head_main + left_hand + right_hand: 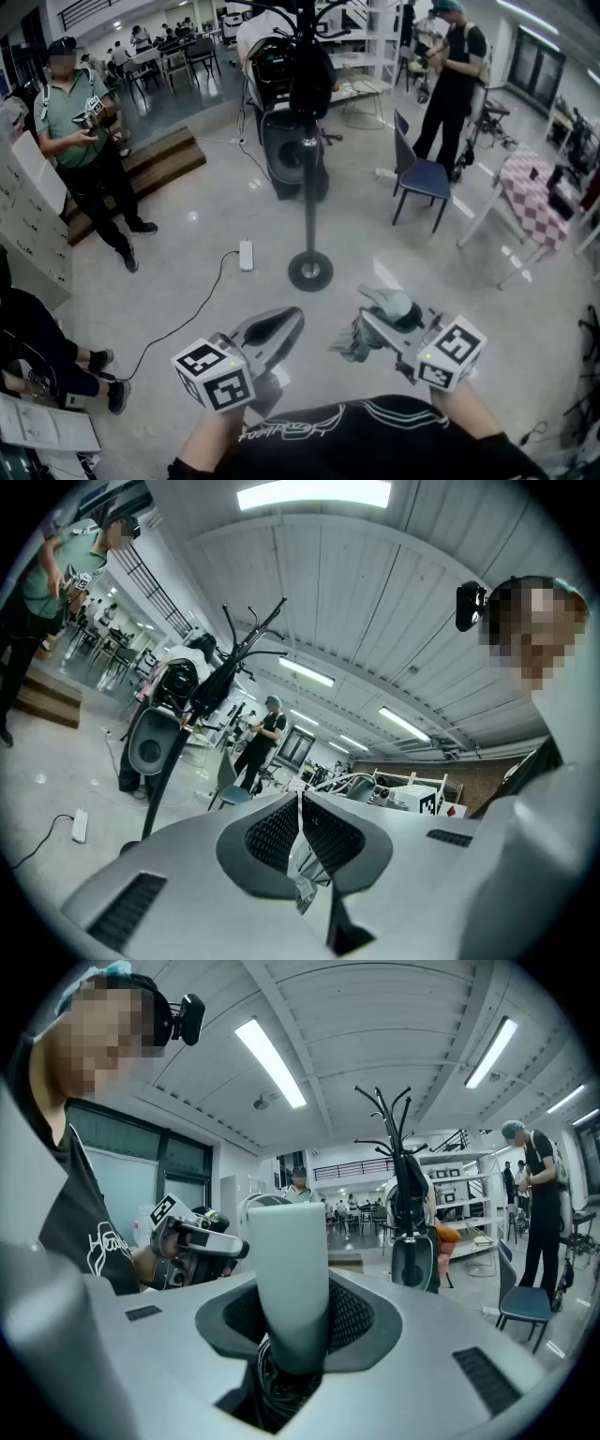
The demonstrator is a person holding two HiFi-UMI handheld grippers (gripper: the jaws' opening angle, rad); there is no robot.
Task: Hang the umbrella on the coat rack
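The right gripper (292, 1302) has its fingers (354, 1316) clamped on the umbrella (286, 1241). The pale, rounded handle stands up between the two dark pads and rises past their tips, while a dark bunched part sits lower down, in the throat behind the pads. In the head view the umbrella (392, 303) lies across the right gripper (380, 314), with grey folds hanging just beside the fingers on their inner side.

The left gripper (300, 803) has its fingers (272, 836) drawn together. Only a thin pale sliver shows between them, and I cannot tell what it is. In the head view the left gripper (281, 328) is near the umbrella without touching it.

Beyond both sets of fingertips, well apart from them, the coat rack (310, 187) stands upright on its round base, with something dark hanging at the top. A white power strip (247, 255) lies on the floor beside that base. Farther off, a person (89, 150) stands on the left and another (452, 80) stands beside a blue chair (422, 176).
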